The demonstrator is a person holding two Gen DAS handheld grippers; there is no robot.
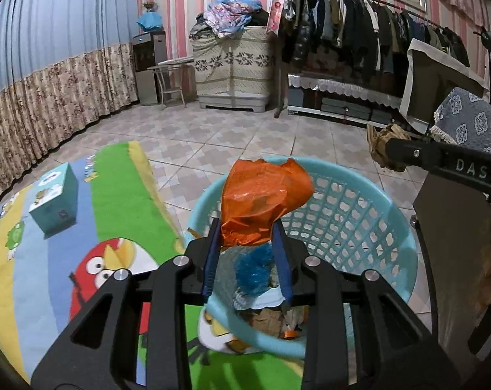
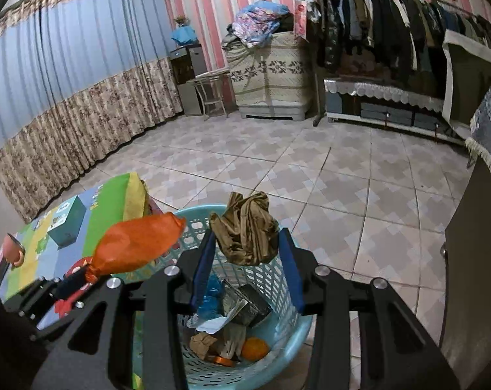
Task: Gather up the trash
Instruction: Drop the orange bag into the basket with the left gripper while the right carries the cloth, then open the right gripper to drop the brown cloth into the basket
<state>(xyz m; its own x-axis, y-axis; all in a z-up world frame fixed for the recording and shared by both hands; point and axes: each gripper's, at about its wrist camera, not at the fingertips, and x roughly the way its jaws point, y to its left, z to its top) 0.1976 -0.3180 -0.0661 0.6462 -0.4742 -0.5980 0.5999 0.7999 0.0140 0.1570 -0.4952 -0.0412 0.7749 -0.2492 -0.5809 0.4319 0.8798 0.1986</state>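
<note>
While both loads hang above the basket (image 1: 359, 201) for dropping, the left gripper (image 1: 247, 227) pinches an orange bag (image 1: 264, 195) over its rim; the right gripper (image 2: 248, 243) pinches brown paper (image 2: 245, 230) over its middle.

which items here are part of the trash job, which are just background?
Job:
- crumpled orange plastic bag, held in left gripper
- crumpled brown paper wad, held in right gripper
- light blue perforated plastic basket, with trash already inside

Lying about:
- teal cardboard box on colourful cartoon play mat
- rack of dark clothes
</note>
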